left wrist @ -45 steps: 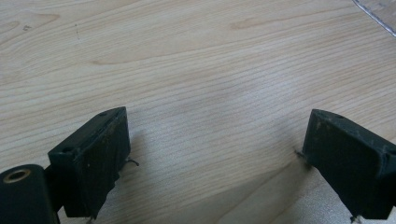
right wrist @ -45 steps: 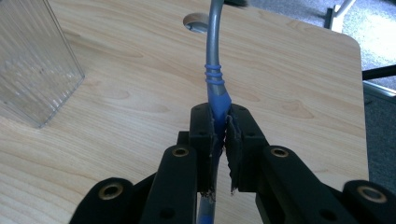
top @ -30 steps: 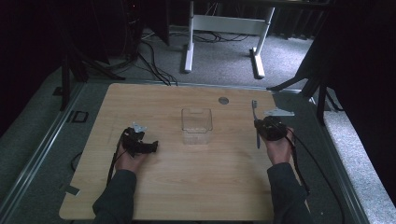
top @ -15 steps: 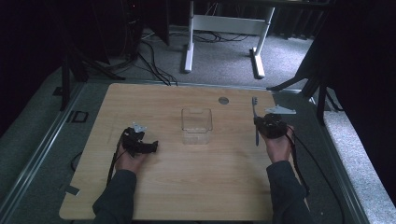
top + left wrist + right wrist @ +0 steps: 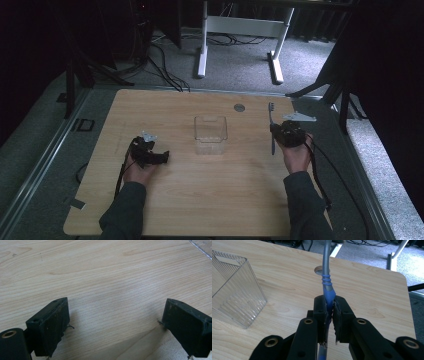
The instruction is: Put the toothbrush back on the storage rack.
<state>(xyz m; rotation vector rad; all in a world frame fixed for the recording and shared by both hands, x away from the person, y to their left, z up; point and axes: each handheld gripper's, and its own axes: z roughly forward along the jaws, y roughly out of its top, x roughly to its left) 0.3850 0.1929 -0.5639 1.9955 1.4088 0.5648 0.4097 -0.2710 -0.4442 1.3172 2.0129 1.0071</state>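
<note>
A toothbrush [image 5: 328,287] with a grey neck and blue grip is clamped between the jaws of my right gripper [image 5: 329,302], which is shut on its handle. In the high view the toothbrush [image 5: 272,120] points away from the person along the table's right side, with the right gripper [image 5: 279,131] around its middle. My left gripper [image 5: 161,157] rests at the left of the table, aimed toward the middle. Its jaws stand wide apart over bare wood in the left gripper view [image 5: 115,315], with nothing between them.
A clear ribbed plastic container [image 5: 210,134] stands empty at the table's middle, to the left in the right gripper view [image 5: 234,287]. A round grommet [image 5: 239,107] sits in the wooden table [image 5: 200,200] near the far edge. White desk legs [image 5: 202,45] and cables lie beyond.
</note>
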